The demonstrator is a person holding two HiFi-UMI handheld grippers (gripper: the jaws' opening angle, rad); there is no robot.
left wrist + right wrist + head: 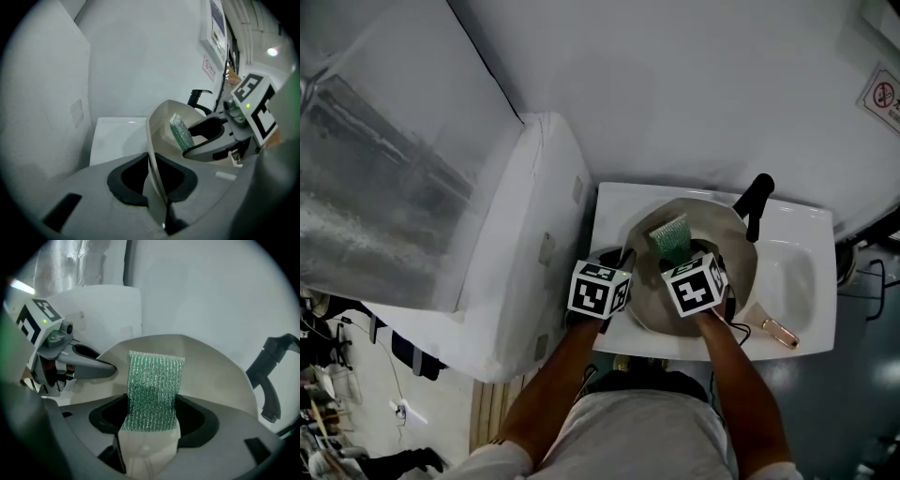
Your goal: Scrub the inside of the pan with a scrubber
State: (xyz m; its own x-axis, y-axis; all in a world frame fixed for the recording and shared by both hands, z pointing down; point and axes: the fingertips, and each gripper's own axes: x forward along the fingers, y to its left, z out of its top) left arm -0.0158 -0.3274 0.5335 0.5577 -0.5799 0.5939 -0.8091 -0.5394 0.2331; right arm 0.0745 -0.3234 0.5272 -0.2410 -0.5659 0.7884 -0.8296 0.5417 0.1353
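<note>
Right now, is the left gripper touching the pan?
Touching. The left gripper is clamped on the pan: the left gripper view shows the pan's thin rim running up between its jaws and pinched where they close.

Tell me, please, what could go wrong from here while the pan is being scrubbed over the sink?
1. The left hand-held gripper clamps only the thin rim of the tilted pan; scrubbing pressure might twist it loose into the sink.
2. The right hand-held gripper holds the scrubber by one end, so it could fold or pull out.
3. The black faucet stands close by the pan's far edge and may get knocked.
</note>
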